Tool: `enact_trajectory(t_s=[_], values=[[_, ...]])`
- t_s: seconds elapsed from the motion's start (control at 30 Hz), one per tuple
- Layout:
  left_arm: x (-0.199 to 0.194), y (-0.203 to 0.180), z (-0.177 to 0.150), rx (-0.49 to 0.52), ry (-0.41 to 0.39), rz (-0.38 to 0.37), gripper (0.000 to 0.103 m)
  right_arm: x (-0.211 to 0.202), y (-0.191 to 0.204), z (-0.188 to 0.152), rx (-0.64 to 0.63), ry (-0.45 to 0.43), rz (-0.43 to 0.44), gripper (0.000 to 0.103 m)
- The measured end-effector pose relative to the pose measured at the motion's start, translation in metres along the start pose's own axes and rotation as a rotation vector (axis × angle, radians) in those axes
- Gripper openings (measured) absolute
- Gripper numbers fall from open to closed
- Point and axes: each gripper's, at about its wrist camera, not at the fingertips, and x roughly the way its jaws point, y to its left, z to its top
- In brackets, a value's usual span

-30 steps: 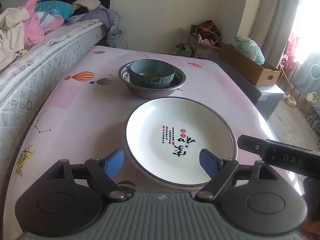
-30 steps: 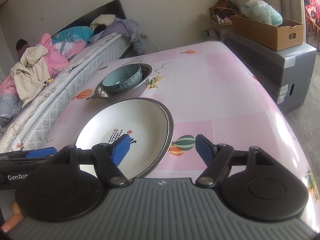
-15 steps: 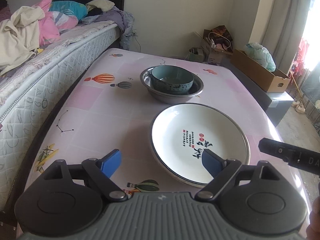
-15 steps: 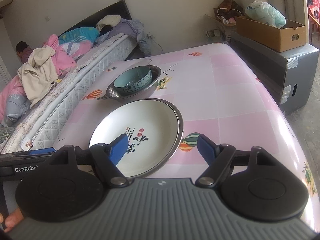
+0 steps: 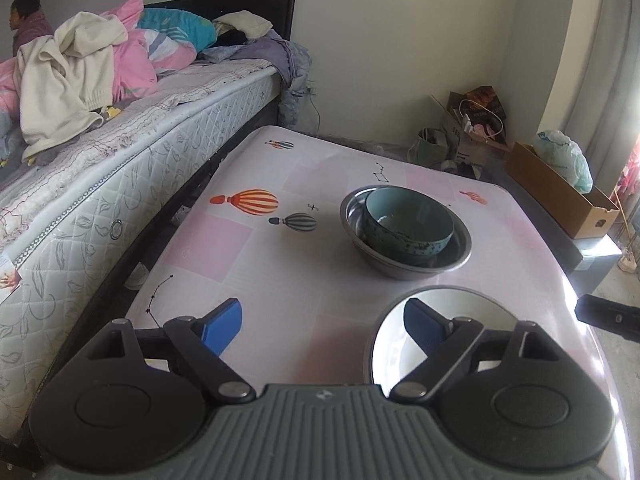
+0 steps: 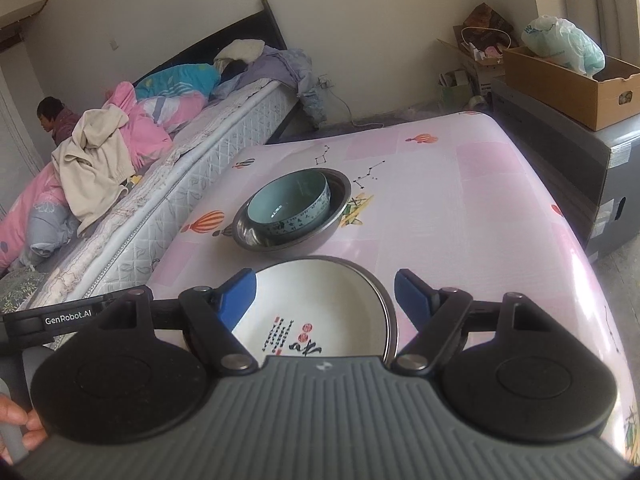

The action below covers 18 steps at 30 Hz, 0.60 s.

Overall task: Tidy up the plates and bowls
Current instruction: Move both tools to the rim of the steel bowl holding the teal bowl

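Item: white ceramic plate with red-and-black calligraphy (image 6: 316, 312), nearest, at 6 o'clock of teal bowl (image 6: 290, 206) nested in steel basin (image 6: 292, 216). Left gripper (image 5: 320, 320), right gripper (image 6: 325, 292): fingers spread, empty. Advice: grip the plate's rim squarely, lift level.

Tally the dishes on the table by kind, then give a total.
Plates: 1, the white plate with a metal rim under it.
Ceramic bowls: 1, the teal bowl.
Metal bowls: 1, the steel bowl that holds the teal bowl.
Total: 3.
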Motion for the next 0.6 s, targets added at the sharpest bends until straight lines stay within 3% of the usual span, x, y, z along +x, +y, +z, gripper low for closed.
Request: enact_trajectory(t_s=[0.17,0.3,0.6], values=[[0.033,-0.003,0.023,0.009,0.002,0.024,0.088,0.036,-0.009,0.029,-0.006,-0.009,0.000,0.076],[0.059,-0.009,0.039,0.019,0.010,0.037,0.087,0.072,-0.019,0.051,0.010,0.003,0.004,0.070],[0.112,-0.006,0.063,-0.028,0.099,0.017,0.063,0.150,-0.042,0.079,0.116,0.076,0.032,0.046]])
